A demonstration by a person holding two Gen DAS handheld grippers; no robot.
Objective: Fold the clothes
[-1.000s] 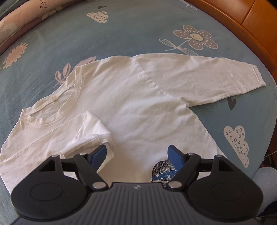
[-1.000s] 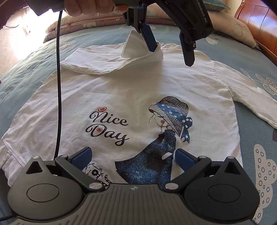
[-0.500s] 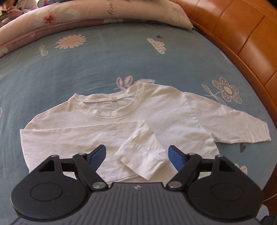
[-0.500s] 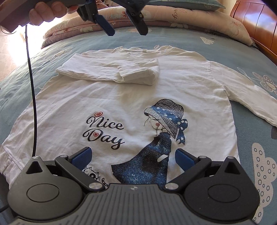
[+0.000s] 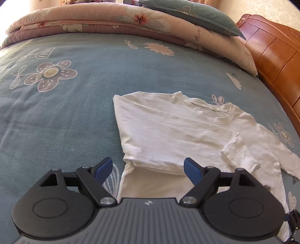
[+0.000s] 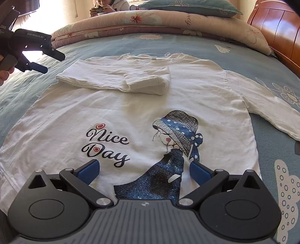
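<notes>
A white long-sleeved shirt (image 6: 131, 105) with a "Nice Day" print lies face up on the bed. Its left sleeve (image 6: 116, 78) is folded across the chest, the cuff (image 5: 240, 152) lying loose. The other sleeve (image 6: 266, 105) stretches out to the right. My left gripper (image 5: 148, 163) hovers off the shirt's (image 5: 178, 131) left shoulder, its jaws opening with nothing held; in the right wrist view this left gripper (image 6: 53, 63) hangs at the upper left, above the sheet. My right gripper (image 6: 144, 164) stands open over the printed hem, pads apart from the cloth.
The blue flowered sheet (image 5: 65, 122) spreads wide left of the shirt. A folded pink quilt (image 5: 112, 22) and a green pillow (image 5: 187, 13) line the far edge. A wooden bed frame (image 5: 277, 56) runs along the right. A person (image 6: 106, 7) sits behind the quilt.
My left gripper let go of the sleeve cuff, which dropped flat across the chest, then swung away to the shirt's left side while rolling. The right gripper stayed put.
</notes>
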